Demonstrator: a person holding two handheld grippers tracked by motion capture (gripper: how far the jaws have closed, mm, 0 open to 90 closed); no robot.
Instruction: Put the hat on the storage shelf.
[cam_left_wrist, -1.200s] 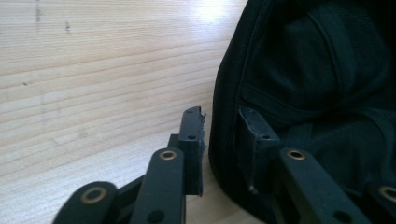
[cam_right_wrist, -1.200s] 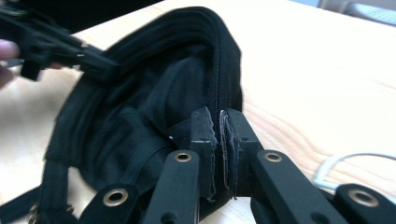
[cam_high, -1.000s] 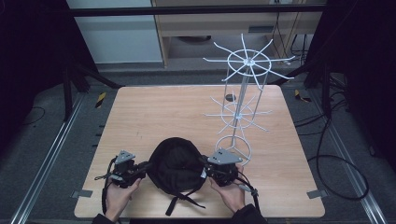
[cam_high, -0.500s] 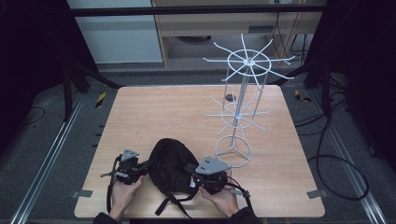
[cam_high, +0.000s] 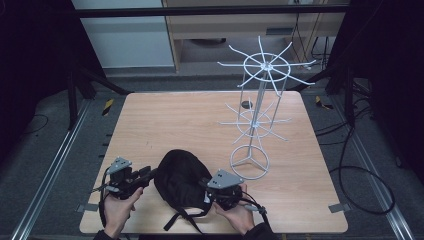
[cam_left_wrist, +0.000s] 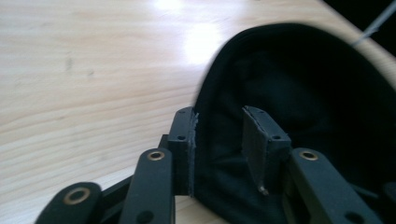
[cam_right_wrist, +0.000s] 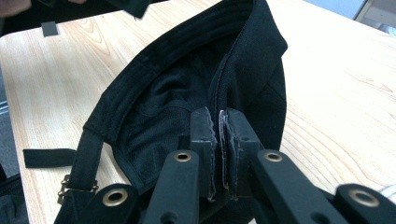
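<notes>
Black cap (cam_high: 181, 181) lies at near edge of wooden bench (cam_high: 200, 125), btwn both hands. Right tongs (cam_right_wrist: 219, 122) pressed together, pinching cap's edge. Left tongs (cam_left_wrist: 219, 135) spread apart w/ cap fabric between jaws. White wire rack (cam_high: 257, 117) stands near, to the right.

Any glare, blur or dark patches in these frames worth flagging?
Left gripper view: bright glare on the table, and the black cap looks soft and smeared at its edge. Right gripper view: sharper, the cap's seams and strap are readable. High view: dim, the cap shows as a dark mass beside the white wire rack.
</notes>
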